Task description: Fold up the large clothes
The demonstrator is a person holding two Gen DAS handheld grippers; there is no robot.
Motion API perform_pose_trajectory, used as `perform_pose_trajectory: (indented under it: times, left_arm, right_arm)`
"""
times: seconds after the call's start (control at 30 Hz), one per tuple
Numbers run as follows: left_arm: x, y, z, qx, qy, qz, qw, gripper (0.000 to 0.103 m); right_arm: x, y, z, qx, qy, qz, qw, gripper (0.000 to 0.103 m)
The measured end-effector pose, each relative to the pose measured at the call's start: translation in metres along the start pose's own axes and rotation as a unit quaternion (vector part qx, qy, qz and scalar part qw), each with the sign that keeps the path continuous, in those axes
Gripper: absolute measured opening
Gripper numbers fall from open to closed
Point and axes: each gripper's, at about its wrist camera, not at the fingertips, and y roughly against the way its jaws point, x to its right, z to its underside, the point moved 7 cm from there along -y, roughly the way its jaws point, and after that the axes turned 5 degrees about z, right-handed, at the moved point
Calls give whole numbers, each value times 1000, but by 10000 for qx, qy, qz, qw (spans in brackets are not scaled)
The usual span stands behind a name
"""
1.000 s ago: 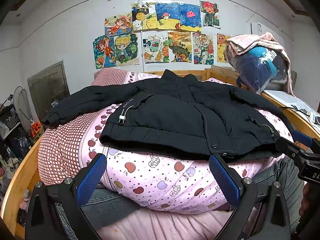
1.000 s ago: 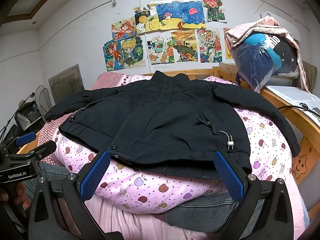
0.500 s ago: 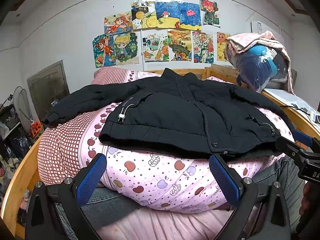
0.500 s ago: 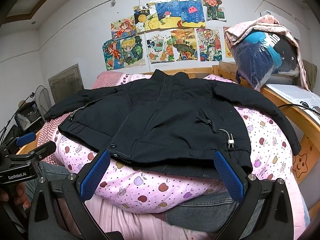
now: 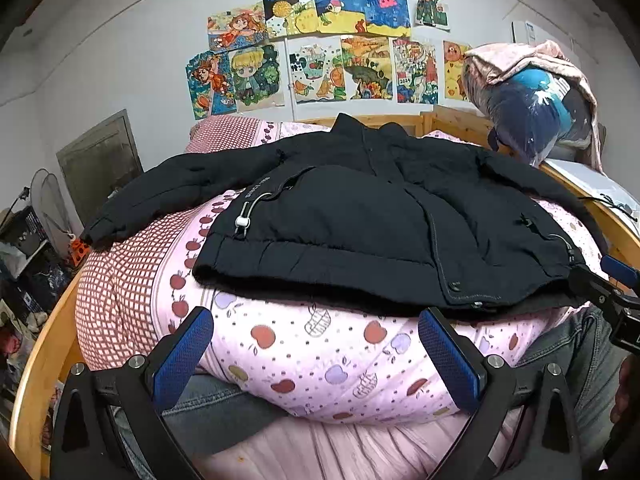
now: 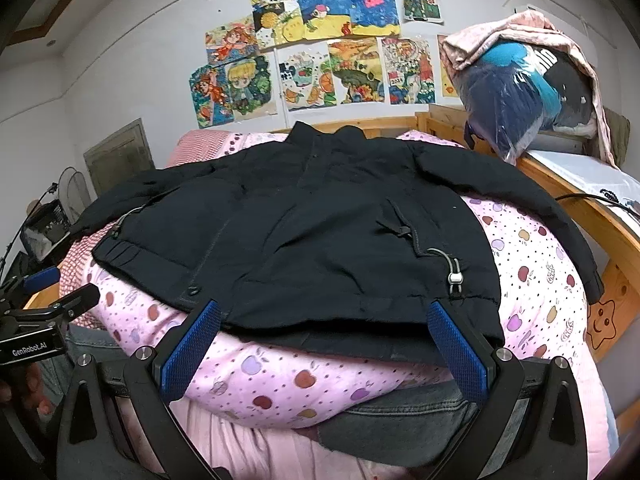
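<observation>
Left wrist view: both claws (image 5: 316, 354) (image 6: 326, 346) released, short of black jacket (image 5: 380, 220).

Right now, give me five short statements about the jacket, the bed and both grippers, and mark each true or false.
1. The black jacket lies spread flat with both sleeves out to the sides. True.
2. The left gripper is clamped on the jacket's hem. False: its jaws are wide open, short of the hem, over the pink apple-print quilt.
3. The right gripper is open and holds nothing. True.
4. The jacket is already folded in half. False: it is fully laid out, collar toward the wall.
5. A bare wall stands behind the bed. False: colourful drawings hang on it.
</observation>
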Motion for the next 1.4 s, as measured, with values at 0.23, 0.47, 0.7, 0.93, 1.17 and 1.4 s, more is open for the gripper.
perform_pose_trajectory:
  times: [0.23,0.47,0.7,0.93,1.17,1.4]
  left_arm:
    - [5,-30,-36,-162,-34,127,9998,103]
    - [31,-78,-84,-388,-103,414,9983,103]
    - [89,-138,-133,-596,-453,725,9946,103]
    - [159,-210,-174,-803,-733,1218,9866,103]
    - [220,-296,-214,-1065,-556,1680,9784,103]
    - [286,-341,-235,-920,-718,2116,9704,103]
  right_arm:
    - [45,-24,-32,18,-408,436,9982,102]
    - [130,-48,-57,19,-1234,1206,9850,102]
    - [234,-82,-41,-298,-2516,1770,9510,102]
    - [299,-143,-24,-621,-4011,1499,9015,102]
    - [322,-183,-20,-174,-5262,1515,8366,102]
    - [323,-210,-21,-112,-5543,2106,8052,75]
